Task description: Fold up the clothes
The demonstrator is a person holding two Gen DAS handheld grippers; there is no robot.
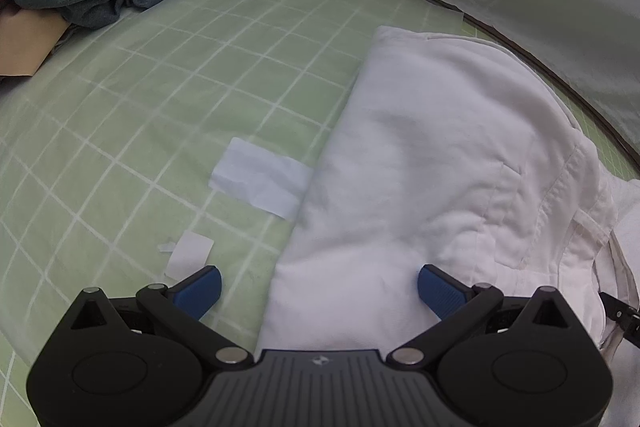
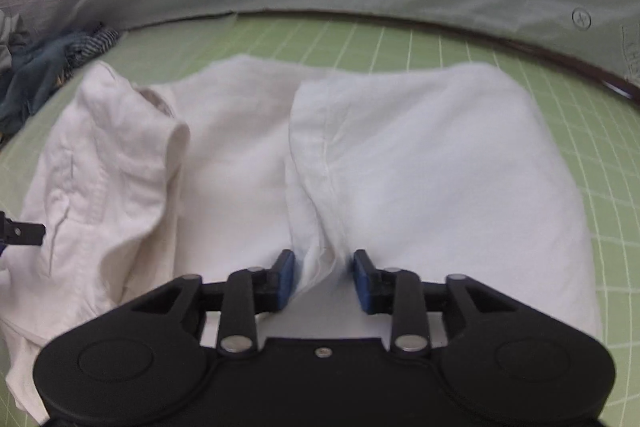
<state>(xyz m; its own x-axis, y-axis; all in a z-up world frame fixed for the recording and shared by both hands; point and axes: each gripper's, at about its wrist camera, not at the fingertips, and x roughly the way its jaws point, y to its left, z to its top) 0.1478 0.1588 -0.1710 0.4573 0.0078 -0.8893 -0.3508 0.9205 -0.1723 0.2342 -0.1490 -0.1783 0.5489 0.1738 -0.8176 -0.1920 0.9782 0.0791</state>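
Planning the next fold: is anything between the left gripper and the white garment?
Nothing visible. The left gripper hangs open right over the white garment; the paper scraps lie off to its left on the green mat.

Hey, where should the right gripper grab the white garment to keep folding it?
Probably the raised ridge of bunched cloth on the white garment, right between the right gripper pads. Come down from above and the near edge: the ridge stands proud of the flat fabric, so the partly open jaws can close across it.

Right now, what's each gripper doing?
Left gripper: open wide over the white garment, holding nothing.
Right gripper: partly open, a fabric ridge between its pads, no grip.
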